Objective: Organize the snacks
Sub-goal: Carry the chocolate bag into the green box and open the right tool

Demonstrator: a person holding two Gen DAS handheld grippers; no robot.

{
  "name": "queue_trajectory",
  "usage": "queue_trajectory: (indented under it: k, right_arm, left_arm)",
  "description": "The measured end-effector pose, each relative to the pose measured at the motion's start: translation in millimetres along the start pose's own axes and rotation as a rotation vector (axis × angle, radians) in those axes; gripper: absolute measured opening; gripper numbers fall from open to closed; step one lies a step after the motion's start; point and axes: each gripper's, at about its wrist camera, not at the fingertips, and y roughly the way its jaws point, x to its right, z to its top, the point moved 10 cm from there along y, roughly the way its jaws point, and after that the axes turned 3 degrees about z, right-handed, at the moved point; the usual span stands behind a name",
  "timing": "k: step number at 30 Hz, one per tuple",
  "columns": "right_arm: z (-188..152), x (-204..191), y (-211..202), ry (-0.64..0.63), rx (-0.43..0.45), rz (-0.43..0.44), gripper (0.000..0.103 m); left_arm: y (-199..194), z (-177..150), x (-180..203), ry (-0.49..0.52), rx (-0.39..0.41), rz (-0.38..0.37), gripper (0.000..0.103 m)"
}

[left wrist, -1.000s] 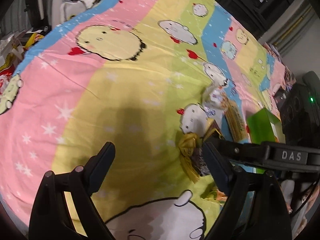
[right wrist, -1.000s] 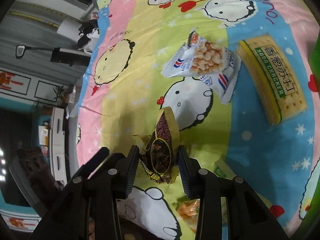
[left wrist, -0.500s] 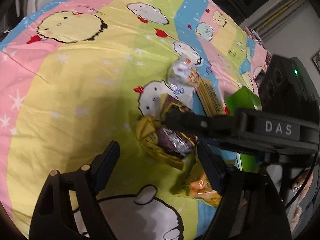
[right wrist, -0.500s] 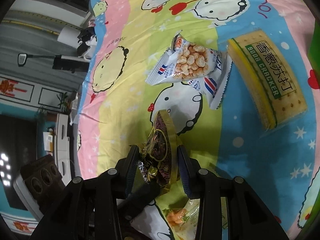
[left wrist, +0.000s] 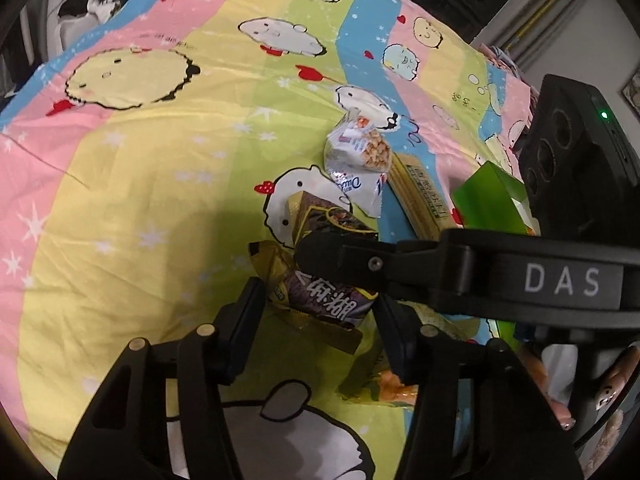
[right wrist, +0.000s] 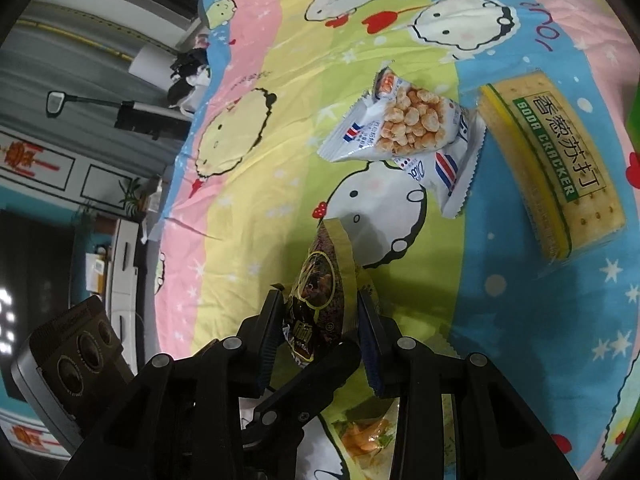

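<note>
Since a second ago the left claw (left wrist: 320,320) has slid in around the brown-and-gold snack packet (right wrist: 320,292), its jaws just closing with the packet's lower end between them — pads not clearly pressing. The right claw (right wrist: 318,320) is clenched on that packet, just above the cartoon bedsheet (left wrist: 140,200). Beyond lie a peanut bag (right wrist: 408,128) and a soda cracker pack (right wrist: 548,168).

"SODA CRACKER" runs along the cracker pack (right wrist: 548,164); "DAS" marks the right hand-held gripper (left wrist: 344,268).
</note>
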Motion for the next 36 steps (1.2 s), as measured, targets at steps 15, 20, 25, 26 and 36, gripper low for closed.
queue_trajectory:
  k: [15,20,25,26,36]
  right_arm:
    - [7,-26,-116,-0.062,0.252,0.054,0.039]
    - [6,-14,-161,-0.071,0.341,0.039,0.039]
    - [8,8,-203,-0.063,0.420,0.038,0.039]
    - [9,13,-211,-0.058,0.436,0.037,0.039]
    - [11,70,-260,0.013,0.535,-0.009,0.039]
  left_arm:
    - [-66,32,88,0.210,0.202,-0.033,0.053]
    - [-73,35,130,0.276,0.237,-0.071,0.052]
    - [-70,37,176,0.346,0.257,-0.105,0.052]
    - [-68,36,183,0.357,0.258,-0.109,0.052]
    - [-34,31,255,0.439,0.210,-0.183,0.053]
